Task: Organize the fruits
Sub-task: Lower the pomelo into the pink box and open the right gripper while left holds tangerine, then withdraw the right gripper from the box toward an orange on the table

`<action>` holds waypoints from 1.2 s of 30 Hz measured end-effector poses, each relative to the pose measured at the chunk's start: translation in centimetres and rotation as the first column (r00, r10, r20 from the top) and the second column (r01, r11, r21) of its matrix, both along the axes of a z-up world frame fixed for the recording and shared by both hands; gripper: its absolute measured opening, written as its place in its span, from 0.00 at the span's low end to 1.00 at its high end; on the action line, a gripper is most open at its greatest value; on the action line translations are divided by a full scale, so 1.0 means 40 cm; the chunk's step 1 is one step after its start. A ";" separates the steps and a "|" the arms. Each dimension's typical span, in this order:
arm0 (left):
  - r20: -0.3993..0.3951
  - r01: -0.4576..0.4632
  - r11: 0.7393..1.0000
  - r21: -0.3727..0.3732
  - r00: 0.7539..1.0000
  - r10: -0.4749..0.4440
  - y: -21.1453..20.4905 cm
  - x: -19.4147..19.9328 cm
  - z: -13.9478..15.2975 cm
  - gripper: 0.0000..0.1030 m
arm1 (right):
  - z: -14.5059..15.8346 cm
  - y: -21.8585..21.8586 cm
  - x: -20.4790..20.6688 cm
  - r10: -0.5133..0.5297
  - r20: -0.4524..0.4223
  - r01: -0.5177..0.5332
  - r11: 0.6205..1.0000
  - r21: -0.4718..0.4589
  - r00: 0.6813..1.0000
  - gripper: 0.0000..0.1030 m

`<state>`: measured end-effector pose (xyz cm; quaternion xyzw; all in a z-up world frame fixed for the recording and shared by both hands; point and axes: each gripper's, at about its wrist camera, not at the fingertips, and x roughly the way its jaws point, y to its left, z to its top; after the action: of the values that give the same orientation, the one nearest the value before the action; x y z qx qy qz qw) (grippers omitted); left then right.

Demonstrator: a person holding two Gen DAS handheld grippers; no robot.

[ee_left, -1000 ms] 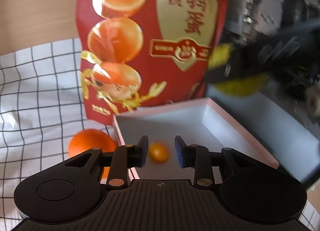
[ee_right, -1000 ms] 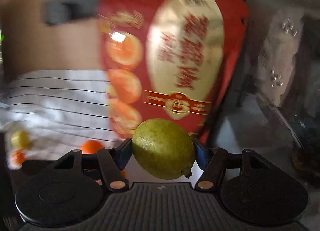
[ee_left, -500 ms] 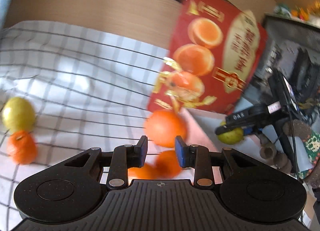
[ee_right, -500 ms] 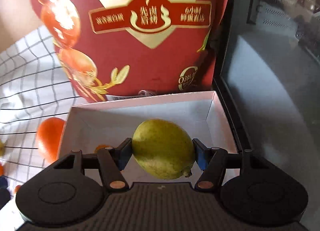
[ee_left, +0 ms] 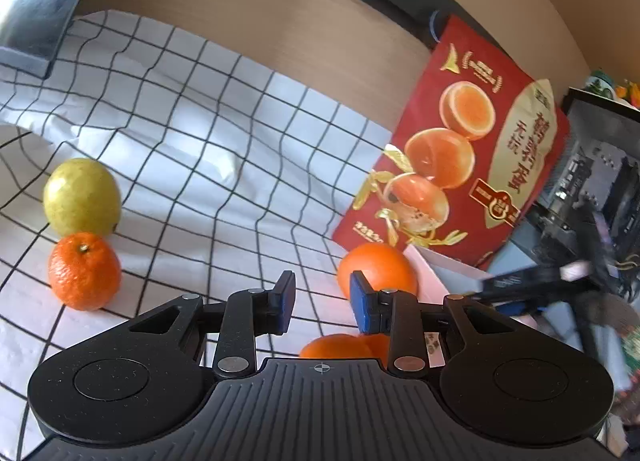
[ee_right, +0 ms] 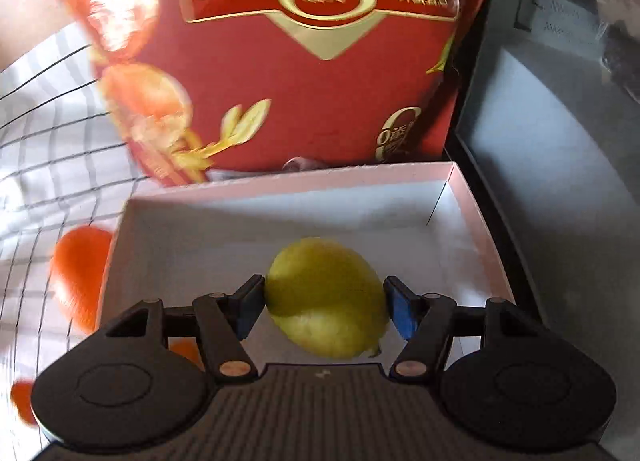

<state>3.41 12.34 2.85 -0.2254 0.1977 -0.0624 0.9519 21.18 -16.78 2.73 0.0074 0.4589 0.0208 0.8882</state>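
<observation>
My right gripper (ee_right: 325, 307) is shut on a yellow-green guava (ee_right: 326, 297) and holds it low inside the open white box (ee_right: 288, 187). My left gripper (ee_left: 320, 303) is open and empty above the checked cloth, left of the box. An orange (ee_left: 376, 271) lies just beyond its right finger, against the box's left wall (ee_left: 448, 263); it also shows in the right wrist view (ee_right: 78, 273). More oranges (ee_left: 340, 345) sit under the left gripper. At the far left a second guava (ee_left: 82, 197) and a mandarin (ee_left: 84, 271) lie side by side. The right gripper appears blurred at the right edge (ee_left: 532, 287).
A tall red bag printed with oranges (ee_left: 456, 165) stands behind the box, also filling the right wrist view (ee_right: 304, 53). A dark glass-fronted appliance (ee_right: 560, 141) stands right of the box. A wooden wall (ee_left: 240, 13) backs the black-and-white checked cloth (ee_left: 200, 149).
My left gripper has swung left, away from the box, out over the cloth. My right gripper has carried the guava over the box and lowered it inside.
</observation>
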 end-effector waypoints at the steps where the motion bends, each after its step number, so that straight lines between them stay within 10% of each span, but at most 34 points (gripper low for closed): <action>1: -0.009 -0.003 1.000 -0.003 1.000 0.003 0.002 0.002 -0.002 0.32 | 0.013 0.000 -0.019 0.016 0.021 -0.016 1.000 -0.010 1.000 0.63; 10: -0.031 0.012 1.000 0.006 0.999 -0.012 -0.002 -0.002 -0.007 0.33 | 0.102 0.069 -0.386 0.305 0.348 -0.283 0.952 -0.115 0.886 0.81; 22: -0.005 -0.022 1.000 -0.019 1.000 0.022 0.017 -0.027 0.008 0.33 | -0.019 0.208 -0.597 0.583 0.298 -0.568 0.810 -0.144 0.756 0.81; 30: -0.008 0.009 1.000 0.014 1.000 -0.009 0.000 -0.024 0.015 0.33 | -0.064 0.277 -0.539 0.567 0.277 -0.569 0.818 -0.084 0.775 0.77; 36: -0.017 0.024 0.999 0.035 1.000 -0.024 -0.010 -0.020 0.012 0.33 | -0.062 0.318 -0.527 0.593 0.263 -0.596 0.799 -0.078 0.761 0.54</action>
<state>2.60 11.93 3.34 -0.2069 0.2095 -0.0684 0.9532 0.12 -4.07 0.24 -0.1368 0.3097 0.3043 0.8904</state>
